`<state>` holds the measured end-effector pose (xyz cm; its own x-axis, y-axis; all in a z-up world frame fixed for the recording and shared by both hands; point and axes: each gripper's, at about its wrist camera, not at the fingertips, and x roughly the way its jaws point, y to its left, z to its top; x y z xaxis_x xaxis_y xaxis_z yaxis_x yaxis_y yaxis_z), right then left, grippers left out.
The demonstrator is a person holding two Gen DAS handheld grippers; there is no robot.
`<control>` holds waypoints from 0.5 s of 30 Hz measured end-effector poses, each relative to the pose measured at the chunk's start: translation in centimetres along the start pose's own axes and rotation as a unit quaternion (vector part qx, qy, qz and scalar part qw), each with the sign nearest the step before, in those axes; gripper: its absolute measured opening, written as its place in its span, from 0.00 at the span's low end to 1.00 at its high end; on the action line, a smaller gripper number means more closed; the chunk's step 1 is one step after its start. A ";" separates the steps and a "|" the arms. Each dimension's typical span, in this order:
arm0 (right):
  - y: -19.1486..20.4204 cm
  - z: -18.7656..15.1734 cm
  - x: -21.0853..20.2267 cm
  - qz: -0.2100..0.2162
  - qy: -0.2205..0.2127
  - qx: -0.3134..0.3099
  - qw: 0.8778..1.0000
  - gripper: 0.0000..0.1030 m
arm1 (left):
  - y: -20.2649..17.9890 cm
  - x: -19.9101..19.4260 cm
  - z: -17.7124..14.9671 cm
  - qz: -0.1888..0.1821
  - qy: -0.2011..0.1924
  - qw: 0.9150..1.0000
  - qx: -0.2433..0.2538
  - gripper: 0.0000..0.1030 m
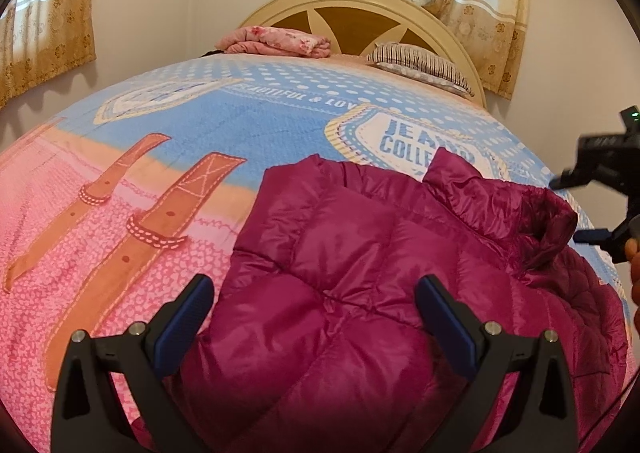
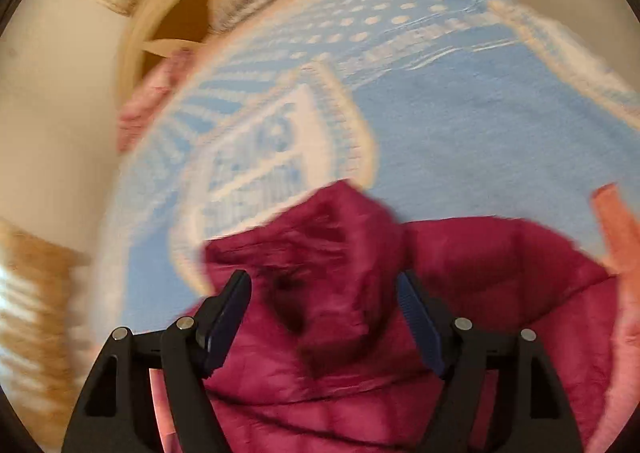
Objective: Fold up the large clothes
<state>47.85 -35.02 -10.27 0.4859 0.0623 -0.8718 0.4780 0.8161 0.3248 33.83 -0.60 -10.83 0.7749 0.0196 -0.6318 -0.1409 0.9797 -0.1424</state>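
the jacket (image 1: 380, 285) lies puffed on the bed (image 1: 120, 245), collar (image 2: 320, 237) bunched at the far end. both tongs gape wide, holding nothing — left gripper (image 1: 316, 317) over the body, right gripper (image 2: 324, 317) at the collar. flatten that collar first, then pinch edges — not slippery padding.

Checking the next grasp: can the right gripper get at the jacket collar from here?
Probably yes. The right gripper is open, its fingers on either side of the jacket collar, nothing between; the view is blurred.

Black plastic fingers (image 1: 448, 329), ribbed blue pads (image 2: 420, 327), silver screw heads.
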 end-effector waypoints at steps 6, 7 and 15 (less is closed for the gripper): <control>0.5 -1.0 3.4 -0.035 0.071 -0.040 0.996 0.14 | 0.1 0.0 0.0 -0.005 -0.001 1.000 -0.005 1.00; 0.3 -1.4 2.9 -0.035 0.064 -0.044 0.996 0.13 | 0.1 0.0 0.0 -0.006 0.000 1.000 -0.006 1.00; -6.3 -5.3 -0.2 -0.003 0.017 0.010 1.000 0.11 | 0.1 -0.3 -0.1 -0.009 -0.009 1.000 -0.004 1.00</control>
<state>40.85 -37.10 -14.08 0.4572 0.0775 -0.8860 0.4952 0.8053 0.3260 33.56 -0.50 -10.73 0.7883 0.0047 -0.6153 -0.1312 0.9783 -0.1606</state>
